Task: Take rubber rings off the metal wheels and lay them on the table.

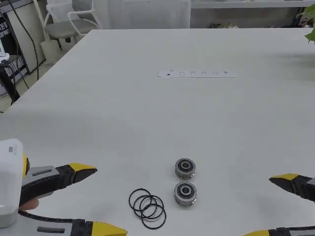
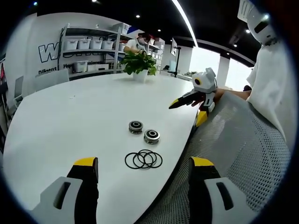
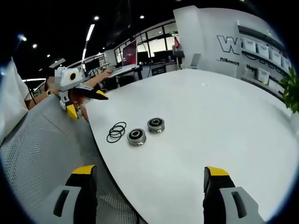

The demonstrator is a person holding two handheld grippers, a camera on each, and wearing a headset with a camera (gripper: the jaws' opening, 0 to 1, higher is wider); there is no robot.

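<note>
Two wheels (image 1: 185, 167) lie flat on the surface (image 1: 197, 113), between my grippers. Loose rings (image 1: 147, 205) lie just beside the nearer wheel, closer to my left hand-held gripper (image 1: 109, 201). It and the right hand-held gripper (image 1: 260, 206) both gape empty.

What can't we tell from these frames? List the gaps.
- metal wheels: whether any rubber ring is still seated on them; too small in all three views.
- loose rings: exact count; the loops overlap in the head view.
- right tool: body cut off by the head view's right and bottom edges.
- flat strip far across the table: markings too small in the head view.
</note>
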